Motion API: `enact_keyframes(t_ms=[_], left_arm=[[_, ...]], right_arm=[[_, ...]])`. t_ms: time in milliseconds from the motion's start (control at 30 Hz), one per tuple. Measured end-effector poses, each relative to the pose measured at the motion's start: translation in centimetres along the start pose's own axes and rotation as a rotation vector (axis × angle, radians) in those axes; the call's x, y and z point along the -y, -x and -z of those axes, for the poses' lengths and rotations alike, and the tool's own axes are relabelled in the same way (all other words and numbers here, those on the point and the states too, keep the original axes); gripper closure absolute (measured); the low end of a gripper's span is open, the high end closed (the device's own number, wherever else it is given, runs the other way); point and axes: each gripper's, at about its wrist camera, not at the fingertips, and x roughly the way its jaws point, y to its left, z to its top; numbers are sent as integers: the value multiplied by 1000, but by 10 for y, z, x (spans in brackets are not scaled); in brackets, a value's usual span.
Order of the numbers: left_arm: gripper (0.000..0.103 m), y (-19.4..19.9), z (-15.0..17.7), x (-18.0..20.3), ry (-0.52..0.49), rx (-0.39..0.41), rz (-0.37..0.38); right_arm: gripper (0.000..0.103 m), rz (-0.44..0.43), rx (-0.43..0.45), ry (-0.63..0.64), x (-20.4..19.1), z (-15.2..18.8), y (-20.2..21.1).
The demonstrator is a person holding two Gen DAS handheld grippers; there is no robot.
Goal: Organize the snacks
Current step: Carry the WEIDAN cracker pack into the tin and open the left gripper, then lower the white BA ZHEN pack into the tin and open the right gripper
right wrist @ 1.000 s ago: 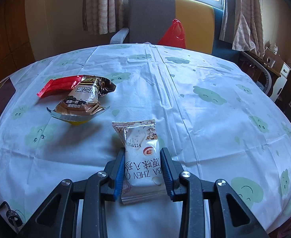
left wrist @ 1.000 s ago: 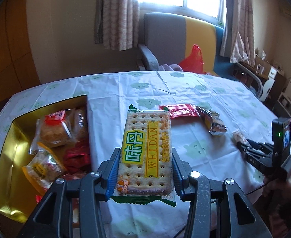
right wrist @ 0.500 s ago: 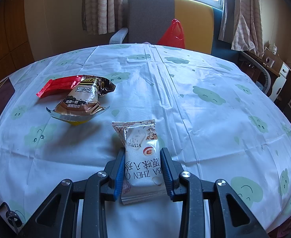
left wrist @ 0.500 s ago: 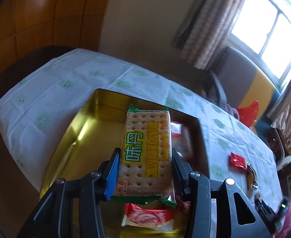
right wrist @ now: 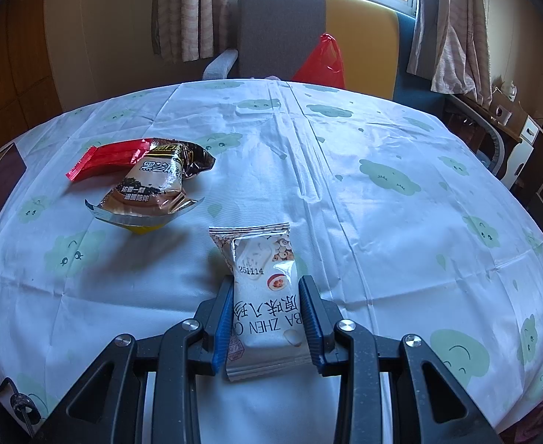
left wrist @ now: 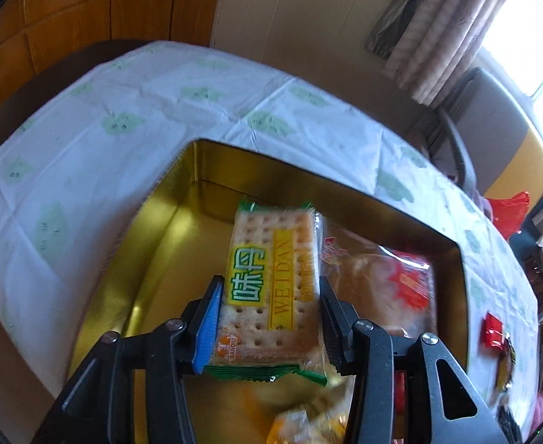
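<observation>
Cracker pack clamped between both fingers of left tool, held over the open gold tin, beside a bread packet lying inside. White snack packet gripped by right tool, low over the table. Brown packet and red wrapper overlapping farther left on the cloth.

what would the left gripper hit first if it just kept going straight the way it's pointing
Probably the gold tin's bare floor or far wall. The left gripper, shut on the cracker pack, points down into the tin; the pack's far end leads. Depth is hard to judge.
</observation>
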Motion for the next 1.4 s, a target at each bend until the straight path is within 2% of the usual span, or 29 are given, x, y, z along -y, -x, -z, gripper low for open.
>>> enact_keyframes(t_ms=[100,200,400,533,833,900,967,1067,1233,1400], left_arm=[[52,-14,-1,3,-31,-1,-36],[51,-11,2,-1,-11,1,-32],[51,13,17,-4,15,49,-95],[50,34,36,7,-31,94,-155],[50,71,70,21,-93,162,-159],[50,78,73,20,-104,181,-167],[50,83,75,16,-112,192,-180],[50,88,76,7,-103,194,-191],[50,107,75,-13,-76,236,-203],[50,128,70,-37,-59,272,-230]], right_arm=[[67,2,-1,1,0,0,0],[67,3,-2,1,-1,0,0],[67,5,0,-1,-1,0,0],[67,4,-1,-1,0,0,0],[70,27,-40,3,-5,-6,2],[70,-15,-43,-15,-7,-12,9],[70,-54,4,-3,-19,-22,27],[70,-222,43,35,-51,-39,52],[70,-482,30,229,-144,-54,75],[70,-697,-17,393,-249,-55,95]])
